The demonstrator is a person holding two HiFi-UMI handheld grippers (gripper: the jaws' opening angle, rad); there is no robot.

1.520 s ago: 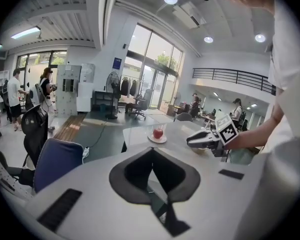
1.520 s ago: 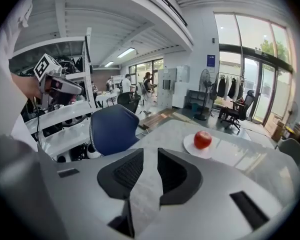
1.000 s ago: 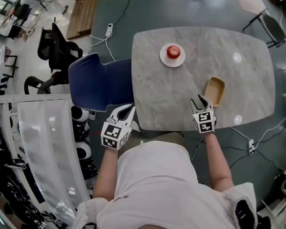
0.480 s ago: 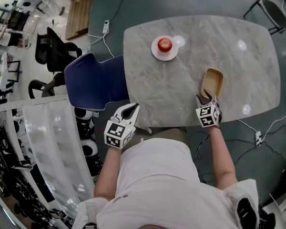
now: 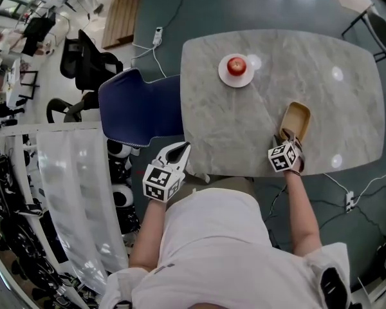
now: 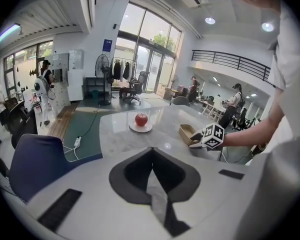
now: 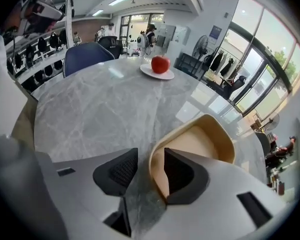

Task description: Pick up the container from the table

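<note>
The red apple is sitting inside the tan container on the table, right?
Not inside the container. The red apple is sitting on a white plate on the table, apart from the tan container. The head view shows this.

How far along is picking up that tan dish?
Reaching looks done: the right tool straddles the near wall of the tan rounded container, one jaw inside and one outside. In hand: its jaws have just been closing but are not yet pressing. Left: clamp the wall and lift it off the grey marble table.
</note>
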